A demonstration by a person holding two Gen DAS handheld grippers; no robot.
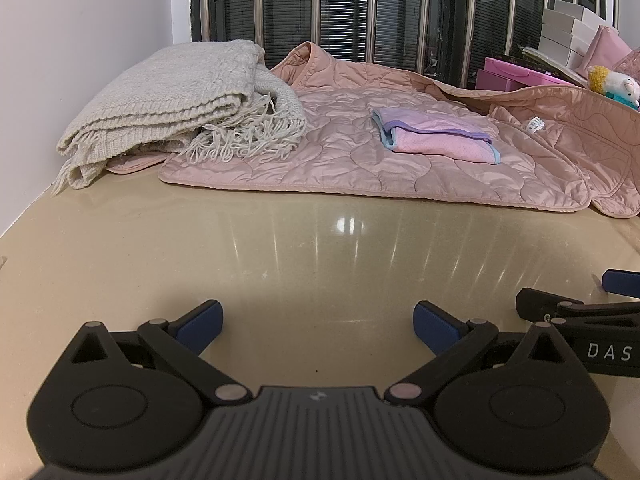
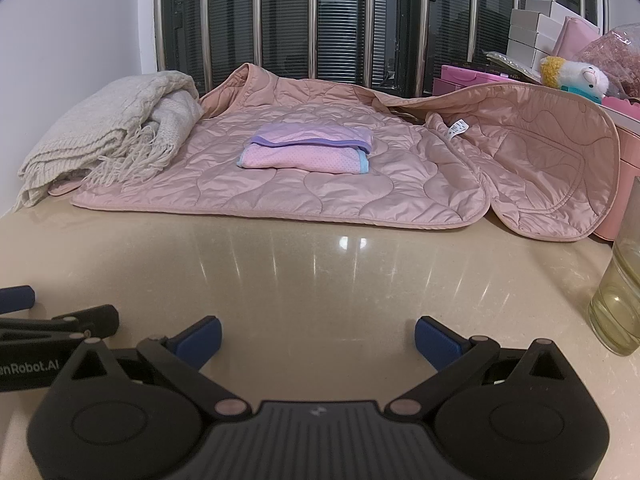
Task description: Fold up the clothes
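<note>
A pink quilted jacket (image 1: 360, 160) (image 2: 320, 184) lies spread open at the back of the beige table (image 1: 280, 260). On it rests a small folded pink and purple garment (image 1: 436, 136) (image 2: 308, 150). A folded cream knit shawl with fringe (image 1: 180, 96) (image 2: 104, 132) sits on the jacket's left edge. My left gripper (image 1: 318, 324) hovers open over bare table, well short of the jacket, nothing between its blue pads. My right gripper (image 2: 318, 338) is likewise open and empty beside it. Each gripper's side shows at the edge of the other's view.
A glass of yellowish liquid (image 2: 620, 280) stands close to the right gripper's right side. Pink boxes (image 2: 472, 76), white cartons (image 2: 536, 28) and a plush toy (image 2: 572, 74) crowd the back right. A white wall (image 1: 80, 40) bounds the left; a barred window (image 1: 360, 8) runs behind.
</note>
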